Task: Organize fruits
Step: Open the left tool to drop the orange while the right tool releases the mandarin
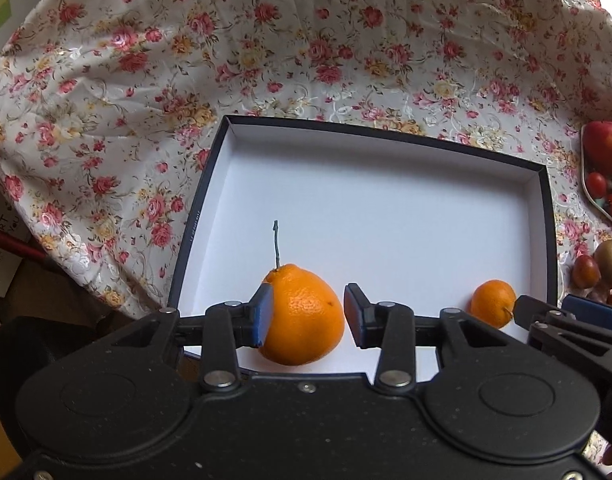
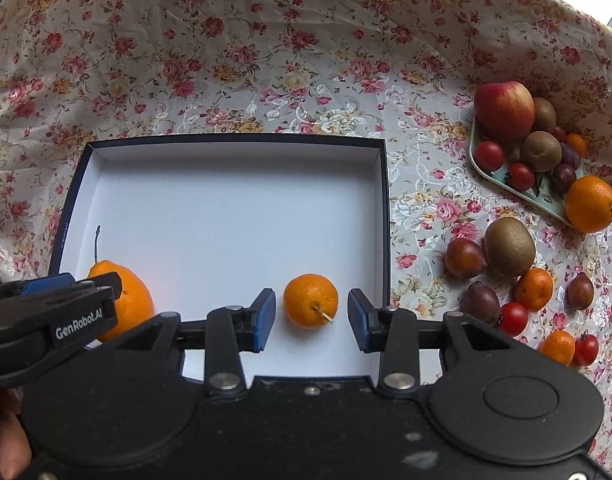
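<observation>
Stemmed orange [image 1: 306, 316] and small mandarin [image 2: 310, 300] inside white-floored box [image 2: 226, 208].

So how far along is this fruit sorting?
Just begun. Two fruits sit in the box: a stemmed orange between the open left hand-held gripper, and a small mandarin between the open right hand-held gripper. The tray fruits and the loose ones remain.

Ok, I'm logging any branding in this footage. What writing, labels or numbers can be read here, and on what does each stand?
"GenRobot.AI": white print on the black left gripper, seen from the right wrist view.
Small pale print on the dark rim of the white-lined cardboard box: too small to read.
Partial letters on a white card beyond the floral tablecloth's edge, left wrist view: cut off, not readable.
Nothing legible on the fruit.
</observation>
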The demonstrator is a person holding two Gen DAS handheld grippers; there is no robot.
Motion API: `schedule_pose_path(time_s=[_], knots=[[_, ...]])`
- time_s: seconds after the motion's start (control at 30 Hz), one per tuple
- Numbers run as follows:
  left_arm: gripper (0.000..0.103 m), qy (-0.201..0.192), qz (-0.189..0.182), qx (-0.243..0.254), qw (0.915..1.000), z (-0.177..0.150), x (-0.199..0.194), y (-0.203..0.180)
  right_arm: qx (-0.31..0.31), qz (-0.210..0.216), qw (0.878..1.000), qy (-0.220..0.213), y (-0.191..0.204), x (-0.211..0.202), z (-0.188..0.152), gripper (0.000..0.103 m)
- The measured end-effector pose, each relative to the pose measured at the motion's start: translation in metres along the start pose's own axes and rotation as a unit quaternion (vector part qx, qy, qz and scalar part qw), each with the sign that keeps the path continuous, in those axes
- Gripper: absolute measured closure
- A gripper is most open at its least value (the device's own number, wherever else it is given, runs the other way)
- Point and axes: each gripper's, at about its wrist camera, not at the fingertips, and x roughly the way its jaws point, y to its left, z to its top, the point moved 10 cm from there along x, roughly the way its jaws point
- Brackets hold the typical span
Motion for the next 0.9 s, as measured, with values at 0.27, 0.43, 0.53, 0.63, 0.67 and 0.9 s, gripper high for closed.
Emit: schedule_pose_path(time_s=[0.27, 0.43, 0.53, 0.63, 0.67, 0.9], knots=[[0.054, -0.004, 0.0, 0.005, 1.0, 0.001, -0.004, -0.005, -0.011, -0.039, 0.999, -0.002, -0.009, -0.002, -0.001, 0.062], [0.054, -0.007, -0.003, 0.013, 0.9999, 0.0, -0.007, -0.012, -0.002, -0.045, 0.999, 0.018, -0.018, 0.004, -0.006, 0.062], [0.054, -0.009, -0.004, 0.019, 0.9998, -0.001, -0.01, -0.018, 0.008, -0.039, 0.999, 0.021, -0.024, 0.003, -0.008, 0.062], [0.054, -0.009, -0.008, 0.026, 0.9996, -0.003, -0.011, -0.027, 0.019, -0.048, 0.999, 0.006, -0.035, -0.002, -0.008, 0.062], [0.054, -0.01, -0.009, 0.028, 0.9995, -0.003, -0.012, -0.03, 0.022, -0.053, 0.998, 0.0, -0.039, -0.005, -0.007, 0.062], [0.054, -0.011, -0.015, 0.047, 0.9987, -0.007, -0.018, -0.054, 0.093, -0.051, 0.994, -0.041, -0.069, -0.02, -0.005, 0.062]])
